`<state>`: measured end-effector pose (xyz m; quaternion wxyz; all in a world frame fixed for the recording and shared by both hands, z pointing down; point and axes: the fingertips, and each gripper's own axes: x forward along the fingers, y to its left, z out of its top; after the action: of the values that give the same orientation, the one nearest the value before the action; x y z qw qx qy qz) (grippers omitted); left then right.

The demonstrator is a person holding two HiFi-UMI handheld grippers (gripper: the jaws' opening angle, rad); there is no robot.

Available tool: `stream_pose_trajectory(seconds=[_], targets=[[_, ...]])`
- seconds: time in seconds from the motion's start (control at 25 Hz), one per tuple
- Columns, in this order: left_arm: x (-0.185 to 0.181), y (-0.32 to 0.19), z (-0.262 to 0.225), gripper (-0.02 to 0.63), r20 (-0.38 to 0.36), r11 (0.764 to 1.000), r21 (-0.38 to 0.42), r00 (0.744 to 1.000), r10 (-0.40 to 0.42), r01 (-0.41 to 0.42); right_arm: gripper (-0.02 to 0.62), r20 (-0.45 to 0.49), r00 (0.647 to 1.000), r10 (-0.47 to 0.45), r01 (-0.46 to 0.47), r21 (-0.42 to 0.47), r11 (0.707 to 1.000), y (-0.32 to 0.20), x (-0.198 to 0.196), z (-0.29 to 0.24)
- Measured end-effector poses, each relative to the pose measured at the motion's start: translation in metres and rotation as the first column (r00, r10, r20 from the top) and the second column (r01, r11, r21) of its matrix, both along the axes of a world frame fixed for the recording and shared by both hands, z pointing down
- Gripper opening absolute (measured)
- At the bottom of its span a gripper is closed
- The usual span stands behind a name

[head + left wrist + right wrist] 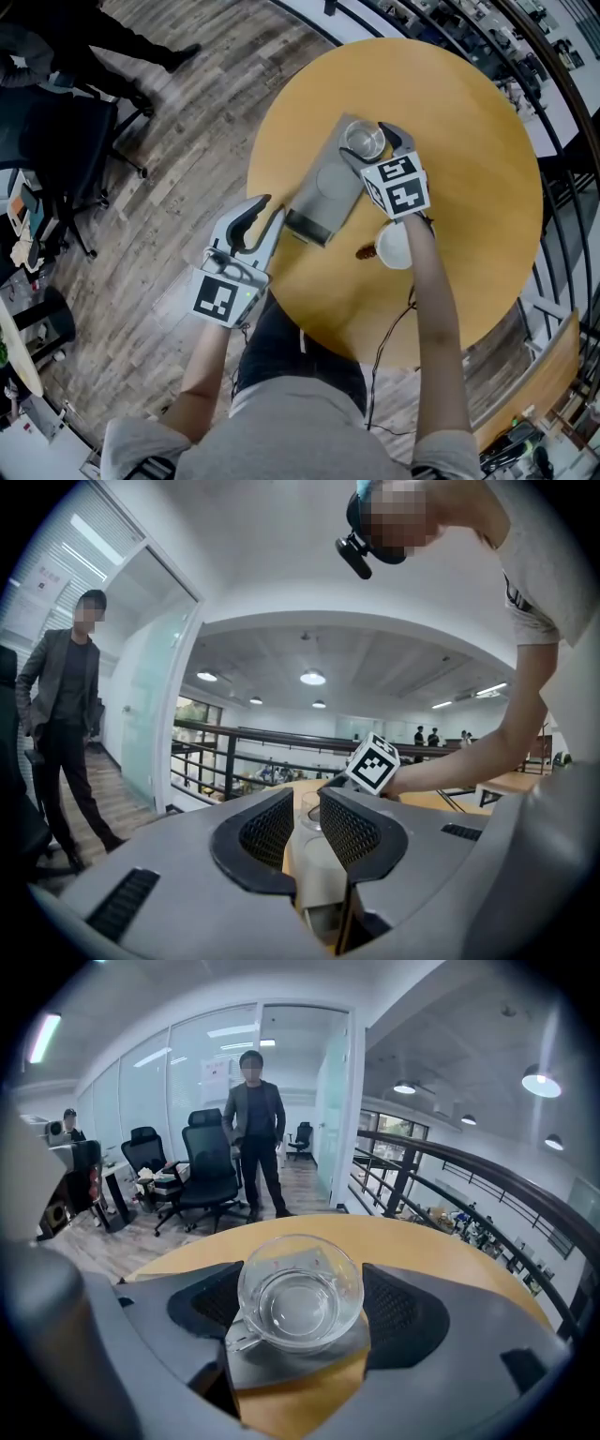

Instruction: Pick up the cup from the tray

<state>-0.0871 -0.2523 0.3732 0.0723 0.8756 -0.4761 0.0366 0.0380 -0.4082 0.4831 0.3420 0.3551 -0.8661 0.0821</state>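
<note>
Fingers [269, 829] released both sides: left gripper [272, 208] empty off the tray's [328, 187] near end, right gripper [370, 142] straddling the cup [300, 1293].
Cup stands on the tray's far end on the bench [469, 169], ungrasped; next I'd clench on its glass wall.

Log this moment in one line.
right gripper: open, jaws flanking glass cup on grey tray | left gripper: open, empty, facing tray

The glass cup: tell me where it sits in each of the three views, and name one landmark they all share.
Head view: cup upper centre, on the far end of the grey tray.
Left gripper view: cup small, below centre, seen through the gap between the jaws.
Right gripper view: cup large, low centre, between the wide-apart jaws.
Shared landmark: the round wooden table.
</note>
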Motion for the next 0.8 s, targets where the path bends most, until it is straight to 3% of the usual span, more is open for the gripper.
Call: stream_pose_trajectory(seconds=[0.8], targets=[[0.015,0.005,0.014,0.094,-0.014,0.999,-0.046,1.0,0.02,-0.021,0.339,0.098,0.995,0.034,-0.032,-0.02,0.999,-0.001,0.003,-0.002]])
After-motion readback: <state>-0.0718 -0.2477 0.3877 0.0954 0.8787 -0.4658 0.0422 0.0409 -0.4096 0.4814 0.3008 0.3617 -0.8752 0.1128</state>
